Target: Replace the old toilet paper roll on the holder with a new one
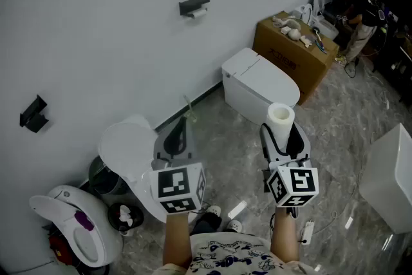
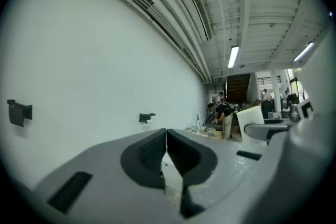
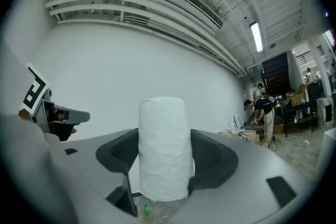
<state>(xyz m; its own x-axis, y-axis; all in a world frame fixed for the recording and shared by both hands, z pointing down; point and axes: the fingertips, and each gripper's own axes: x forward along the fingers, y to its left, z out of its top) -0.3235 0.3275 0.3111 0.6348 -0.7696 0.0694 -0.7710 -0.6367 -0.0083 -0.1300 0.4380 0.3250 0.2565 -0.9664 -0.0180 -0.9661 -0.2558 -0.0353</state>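
A black wall holder (image 1: 194,6) with a thin old roll on it hangs on the white wall, far ahead; it shows small in the left gripper view as the holder (image 2: 147,117). My right gripper (image 1: 282,136) is shut on a new white toilet paper roll (image 1: 280,118), held upright; in the right gripper view the roll (image 3: 163,148) fills the gap between both pads. My left gripper (image 1: 179,136) is shut with nothing in it, its pads (image 2: 153,153) meeting at a seam. Both grippers are held level, well short of the wall.
A white toilet (image 1: 259,85) stands by the wall ahead, a cardboard box (image 1: 295,53) with items beyond it. Another toilet with raised lid (image 1: 129,154) lies at left, a second black bracket (image 1: 33,114) on the wall. A person (image 1: 359,15) works far right. A white cabinet (image 1: 389,176) stands right.
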